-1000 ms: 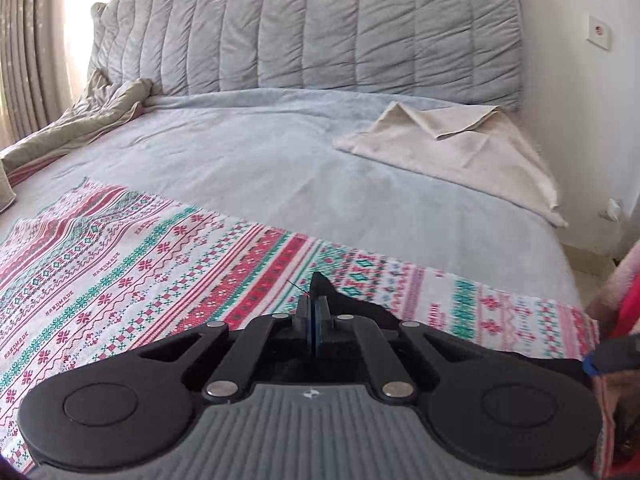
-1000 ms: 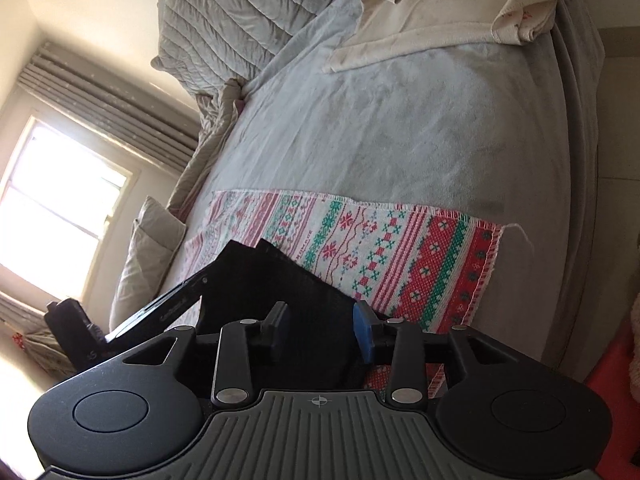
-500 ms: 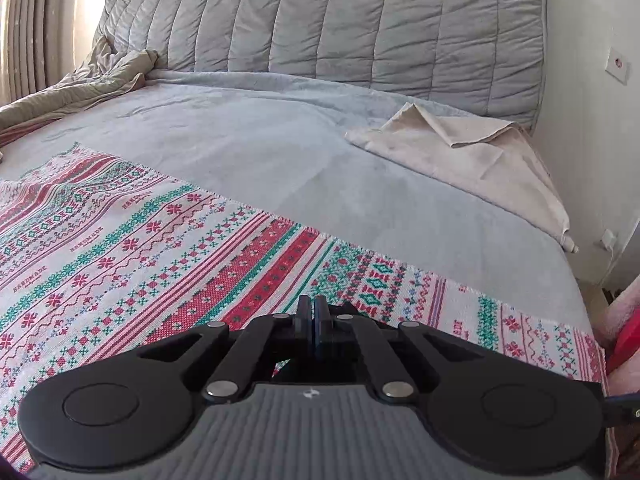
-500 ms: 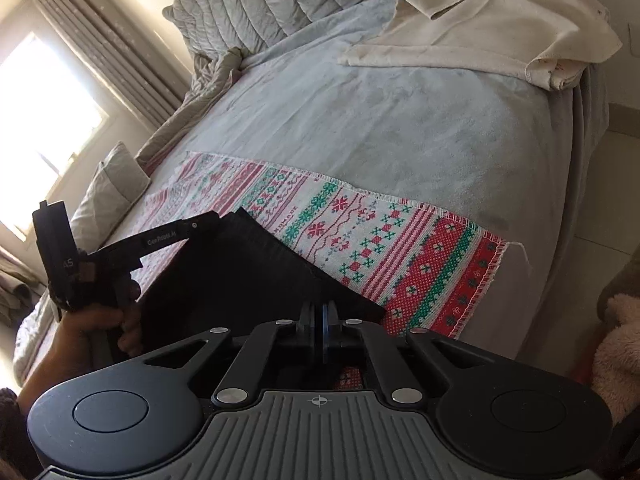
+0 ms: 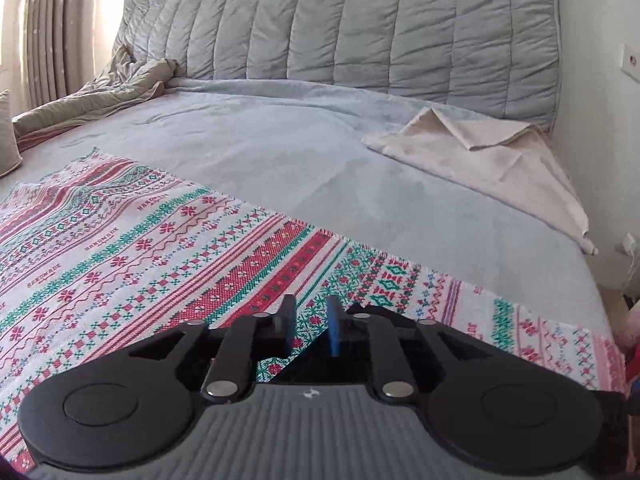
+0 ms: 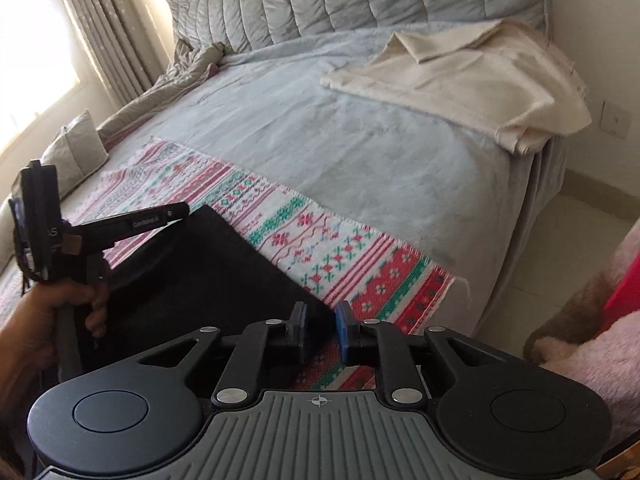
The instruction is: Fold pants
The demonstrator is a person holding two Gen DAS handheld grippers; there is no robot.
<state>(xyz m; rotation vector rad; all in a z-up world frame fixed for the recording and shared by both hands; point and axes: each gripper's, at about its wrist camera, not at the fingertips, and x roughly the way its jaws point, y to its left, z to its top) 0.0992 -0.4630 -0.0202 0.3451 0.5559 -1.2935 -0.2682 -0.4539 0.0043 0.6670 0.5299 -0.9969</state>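
The black pants [image 6: 192, 276] lie flat on a red, green and white patterned cloth [image 6: 320, 240] on the bed. In the left wrist view only a dark corner of the pants [image 5: 316, 364] shows under the fingers. My left gripper [image 5: 310, 326] is open over that corner and the patterned cloth [image 5: 160, 264]; it also shows in the right wrist view [image 6: 176, 214] at the pants' far left corner. My right gripper [image 6: 322, 330] is open at the pants' near right corner and holds nothing.
A grey blanket [image 5: 320, 168] covers the bed, with a quilted grey headboard [image 5: 360, 28] behind. A folded beige cloth [image 6: 460, 76] lies at the far right corner. A crumpled quilt [image 5: 100, 96] and curtains are at the left. A pink fluffy thing [image 6: 592, 320] sits right of the bed.
Both grippers were shut on the pants' edge half a second ago and have now opened. The pants have been laid flat on the patterned cloth.
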